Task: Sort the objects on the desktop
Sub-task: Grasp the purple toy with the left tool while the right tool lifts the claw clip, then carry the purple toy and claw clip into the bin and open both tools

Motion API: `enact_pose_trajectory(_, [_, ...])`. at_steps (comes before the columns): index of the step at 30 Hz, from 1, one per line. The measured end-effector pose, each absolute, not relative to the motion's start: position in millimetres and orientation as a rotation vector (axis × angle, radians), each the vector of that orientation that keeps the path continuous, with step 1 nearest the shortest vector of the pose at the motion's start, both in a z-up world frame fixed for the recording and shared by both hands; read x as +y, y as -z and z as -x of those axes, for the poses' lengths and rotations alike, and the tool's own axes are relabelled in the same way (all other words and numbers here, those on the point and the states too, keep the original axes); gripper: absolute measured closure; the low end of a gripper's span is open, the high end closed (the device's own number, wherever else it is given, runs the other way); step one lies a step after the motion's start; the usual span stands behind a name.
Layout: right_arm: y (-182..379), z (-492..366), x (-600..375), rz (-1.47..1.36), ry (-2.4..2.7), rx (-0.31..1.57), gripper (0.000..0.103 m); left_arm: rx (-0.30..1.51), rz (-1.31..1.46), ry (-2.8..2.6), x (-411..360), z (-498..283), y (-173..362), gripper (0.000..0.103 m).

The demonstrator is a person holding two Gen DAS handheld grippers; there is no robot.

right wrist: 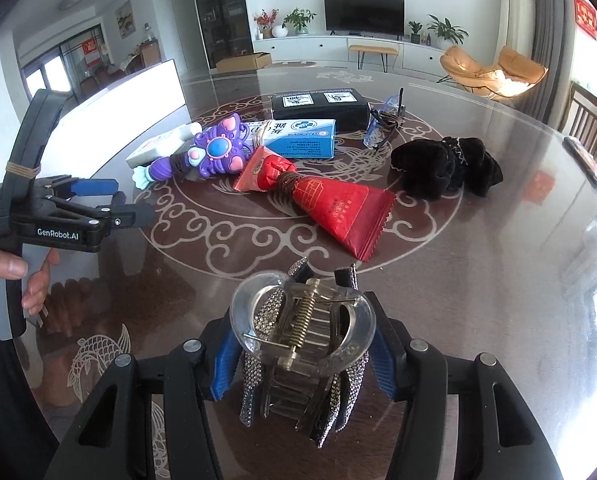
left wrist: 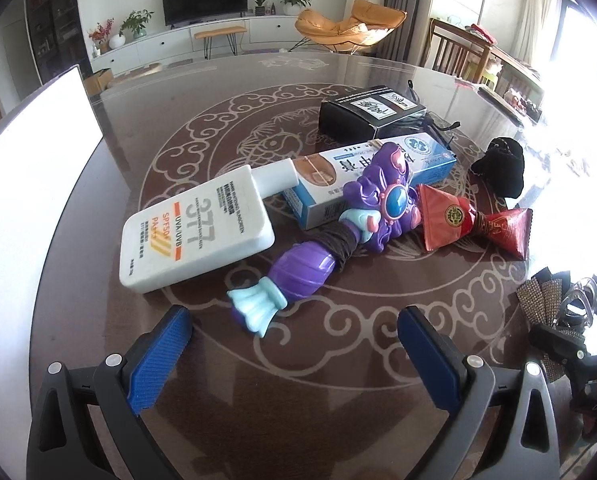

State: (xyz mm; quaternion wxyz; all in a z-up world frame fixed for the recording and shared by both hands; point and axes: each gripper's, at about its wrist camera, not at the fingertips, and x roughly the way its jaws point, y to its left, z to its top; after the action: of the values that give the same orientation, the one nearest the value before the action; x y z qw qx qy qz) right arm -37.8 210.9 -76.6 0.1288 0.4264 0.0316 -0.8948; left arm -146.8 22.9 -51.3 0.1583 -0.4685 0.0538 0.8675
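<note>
right wrist view: the right gripper (right wrist: pixel 304 360) clamps the clear rhinestone-studded hair claw (right wrist: pixel 303 332) at 6 o'clock, mid-carry and needing a drop spot, while the left gripper (left wrist: pixel 294 340), fingers wide, faces the purple plastic toy wand (left wrist: pixel 330 224).

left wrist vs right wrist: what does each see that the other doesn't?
Left wrist only: the front label of the white flat sunscreen bottle, and the open left claw with nothing between its fingers.
Right wrist only: the right claw shut on a clear rhinestone hair clip, and blue-framed glasses.
Both: purple toy wand, red foil packets, black box.
</note>
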Motion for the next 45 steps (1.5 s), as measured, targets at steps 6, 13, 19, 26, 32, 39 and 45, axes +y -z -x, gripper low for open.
enact_pose_trajectory(6, [76.4, 38.5, 213.8, -1.237, 2.598, 0.079, 0.046, 0.221, 1.226, -2.253, 55.0, 124.8, 49.1, 0.000])
enact_pose_trajectory(13, [76.3, 39.1, 214.8, -1.239, 2.602, 0.073, 0.046, 0.316, 1.232, -2.292, 51.5, 109.9, 45.5, 0.000])
enact_pose_trajectory(19, [77.0, 38.9, 212.7, -1.243, 2.606, 0.094, 0.046, 0.254, 1.365, -2.356, 70.1, 162.2, 49.8, 0.000])
enact_pose_trajectory(26, [77.4, 40.3, 214.8, -1.251, 2.620, 0.083, 0.046, 0.340, 1.288, -2.355, 83.3, 131.1, 41.8, 0.082])
enact_pose_trajectory(32, [75.4, 40.8, 225.0, -1.233, 2.586, -0.022, 0.047, 0.081, 1.292, -2.431, 24.7, 85.0, 32.0, 0.082])
enact_pose_trajectory(39, [50.7, 32.7, 231.5, -1.238, 2.522, -0.198, 0.050, -0.170, 1.101, -2.566, -58.1, 36.2, -17.3, 0.082])
enact_pose_trajectory(45, [-0.9, 41.3, 145.7, -1.108, 2.408, -0.044, 0.050, -0.301, 0.994, -2.702, -142.8, 16.8, -68.7, 0.082])
